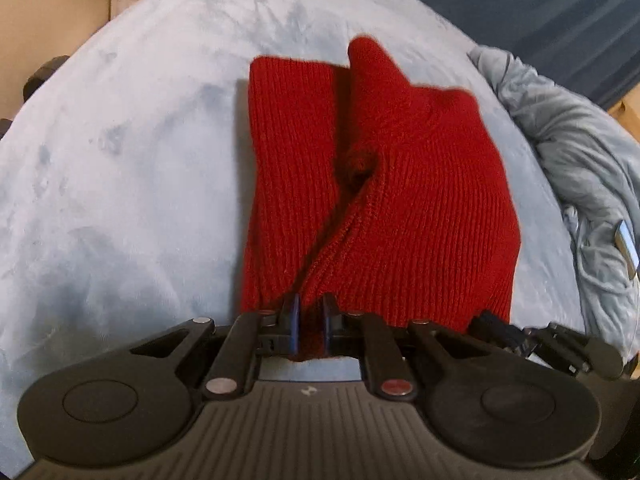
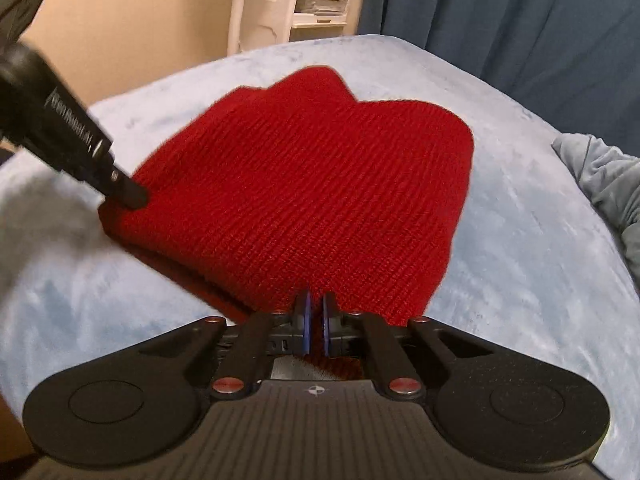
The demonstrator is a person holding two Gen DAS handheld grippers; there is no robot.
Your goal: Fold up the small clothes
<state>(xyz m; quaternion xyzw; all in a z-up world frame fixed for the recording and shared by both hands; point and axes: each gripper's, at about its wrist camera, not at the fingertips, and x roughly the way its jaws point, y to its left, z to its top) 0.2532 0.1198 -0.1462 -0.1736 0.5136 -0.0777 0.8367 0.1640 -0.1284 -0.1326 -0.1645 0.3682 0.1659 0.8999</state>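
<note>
Currently the red knit garment [image 1: 372, 200] is lying folded on the pale blue blanket [image 1: 120, 184], its near hem at 6 o'clock. Left gripper [image 1: 311, 320] is pinching that hem at one corner; right gripper [image 2: 314, 320] is pinching the hem at the other. Bare blanket is extending toward 9 and 12 o'clock; a grey cloth heap [image 1: 576, 160] is crowding the 3 o'clock edge

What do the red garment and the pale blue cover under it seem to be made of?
Red garment: knitted yarn, probably wool or acrylic. It looks matte, with clear ribbed rows of stitches and a slightly fuzzy edge.
Pale blue cover: a plush, fleece-like fabric with a soft sheen. Brushed patches of lighter and darker nap show across it. The exact fibre cannot be told.
</note>
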